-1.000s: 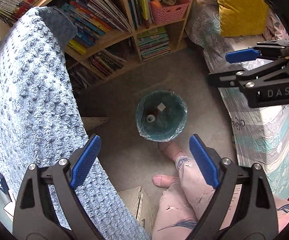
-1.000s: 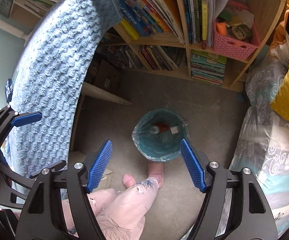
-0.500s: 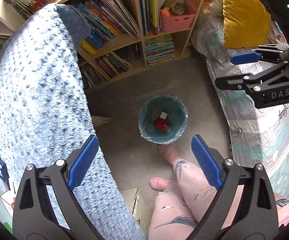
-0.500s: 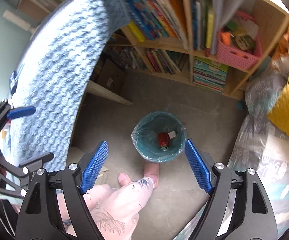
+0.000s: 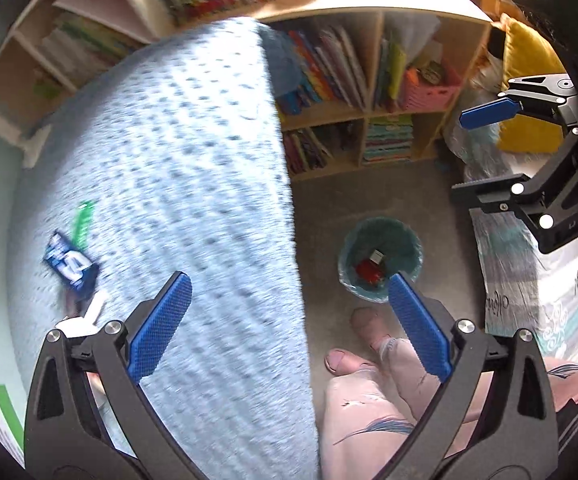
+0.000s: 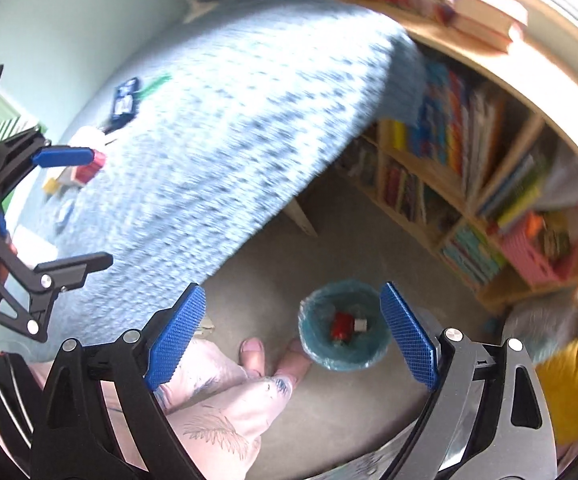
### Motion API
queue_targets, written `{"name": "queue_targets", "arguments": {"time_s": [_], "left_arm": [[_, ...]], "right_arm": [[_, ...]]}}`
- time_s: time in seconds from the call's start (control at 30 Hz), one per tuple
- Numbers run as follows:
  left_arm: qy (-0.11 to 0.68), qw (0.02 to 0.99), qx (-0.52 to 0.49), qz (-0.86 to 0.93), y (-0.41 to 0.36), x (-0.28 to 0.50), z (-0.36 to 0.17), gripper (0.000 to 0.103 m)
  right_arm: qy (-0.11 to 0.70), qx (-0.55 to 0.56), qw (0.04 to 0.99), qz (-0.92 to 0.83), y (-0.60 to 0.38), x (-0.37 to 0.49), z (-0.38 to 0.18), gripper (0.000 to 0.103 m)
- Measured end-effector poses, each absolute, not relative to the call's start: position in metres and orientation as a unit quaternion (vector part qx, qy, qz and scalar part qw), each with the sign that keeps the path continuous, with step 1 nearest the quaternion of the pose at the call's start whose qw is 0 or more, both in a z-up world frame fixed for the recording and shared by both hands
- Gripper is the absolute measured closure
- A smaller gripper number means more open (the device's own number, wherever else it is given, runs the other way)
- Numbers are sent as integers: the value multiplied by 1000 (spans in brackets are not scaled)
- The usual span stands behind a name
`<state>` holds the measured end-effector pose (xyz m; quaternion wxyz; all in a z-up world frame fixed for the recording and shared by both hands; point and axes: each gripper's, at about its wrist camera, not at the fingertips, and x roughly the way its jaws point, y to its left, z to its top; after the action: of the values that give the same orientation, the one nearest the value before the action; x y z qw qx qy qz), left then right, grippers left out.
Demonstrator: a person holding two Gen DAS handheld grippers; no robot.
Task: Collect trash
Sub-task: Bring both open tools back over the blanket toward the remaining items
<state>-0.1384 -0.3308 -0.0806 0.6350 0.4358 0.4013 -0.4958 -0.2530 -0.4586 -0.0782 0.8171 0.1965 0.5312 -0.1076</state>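
While the red can (image 5: 366, 270) lay down in the bin (image 5: 381, 256), both grippers (image 5: 289, 324) (image 6: 291, 338) hung above it, jaws just opening wide with nothing between. That drop looked done. Next, a gripper would need to go from the bin to the wrapper (image 5: 71, 262) on the blanket (image 5: 177, 184).
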Motion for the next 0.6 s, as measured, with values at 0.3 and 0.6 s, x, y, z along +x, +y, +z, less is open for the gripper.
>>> {"name": "queue_targets", "arguments": {"time_s": [0.3, 0.6], "left_arm": [[382, 708, 398, -441, -266, -78, -40, 7], [389, 759, 350, -387, -199, -35, -20, 7]], "right_arm": [[514, 105, 851, -8, -402, -163, -33, 13], [510, 22, 856, 82, -339, -100, -16, 13]]}}
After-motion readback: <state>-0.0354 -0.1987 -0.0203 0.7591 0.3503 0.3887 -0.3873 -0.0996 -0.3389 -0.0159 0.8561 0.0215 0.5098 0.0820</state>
